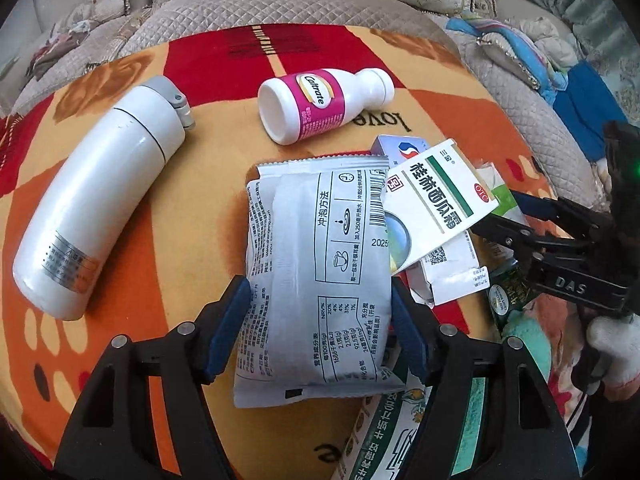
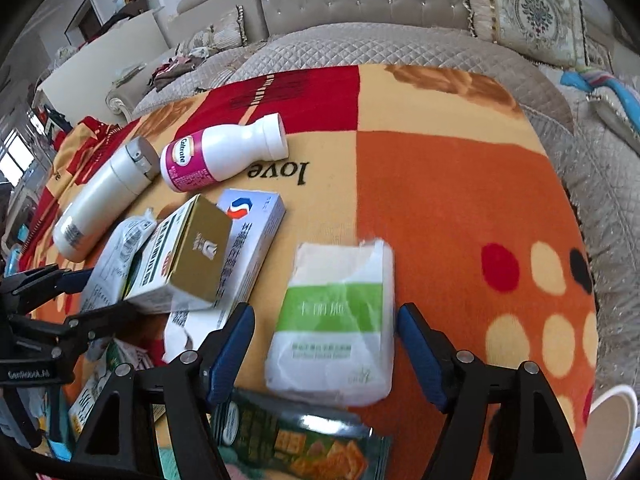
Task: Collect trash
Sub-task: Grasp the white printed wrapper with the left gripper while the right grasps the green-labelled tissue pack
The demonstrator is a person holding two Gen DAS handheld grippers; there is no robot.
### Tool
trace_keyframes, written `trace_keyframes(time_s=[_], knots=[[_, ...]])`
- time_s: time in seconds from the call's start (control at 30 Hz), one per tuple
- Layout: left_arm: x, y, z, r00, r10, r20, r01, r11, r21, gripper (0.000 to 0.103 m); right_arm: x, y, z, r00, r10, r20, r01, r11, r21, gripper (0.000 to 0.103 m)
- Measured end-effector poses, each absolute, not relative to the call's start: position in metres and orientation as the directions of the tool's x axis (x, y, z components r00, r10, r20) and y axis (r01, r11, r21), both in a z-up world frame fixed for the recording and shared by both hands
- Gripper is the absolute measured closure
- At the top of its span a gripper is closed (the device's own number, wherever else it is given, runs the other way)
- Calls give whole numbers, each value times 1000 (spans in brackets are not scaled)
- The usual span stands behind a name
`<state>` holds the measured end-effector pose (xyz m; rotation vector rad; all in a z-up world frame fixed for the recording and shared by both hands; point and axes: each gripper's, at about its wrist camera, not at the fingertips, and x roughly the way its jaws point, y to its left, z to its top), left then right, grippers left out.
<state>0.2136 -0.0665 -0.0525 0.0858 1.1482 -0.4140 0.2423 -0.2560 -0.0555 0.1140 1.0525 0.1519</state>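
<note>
A grey-white drink-mix sachet (image 1: 316, 280) is lying flat, printed side up, at the left edge of a heap of packaging on a red, orange and yellow patterned blanket (image 2: 440, 200). Overlapping its right edge, a white medicine carton (image 1: 440, 196) with a green stripe is tilting atop a blue-and-white box (image 2: 256, 236) and torn paper. A white tissue pack (image 2: 336, 320) with a green band (its plastic crumpled) is lying flat, apart to the right. A dark green cracker wrapper (image 2: 304, 436) is lying just below it. A white Caltrate bottle (image 1: 320, 104) is lying on its side beyond the heap.
</note>
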Motion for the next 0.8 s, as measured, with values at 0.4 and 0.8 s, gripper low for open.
trace_keyframes(time_s=[0.4,0.8], knots=[[197,-50,-15,440,-269,-857,334,935,-122,52,213,-270,-27,570,174,-803,-74,984,161,64],[143,-63,25,524,-287,-802,343,933,-109,52,155,-267,6,616,200,-762,-120,980,160,64]])
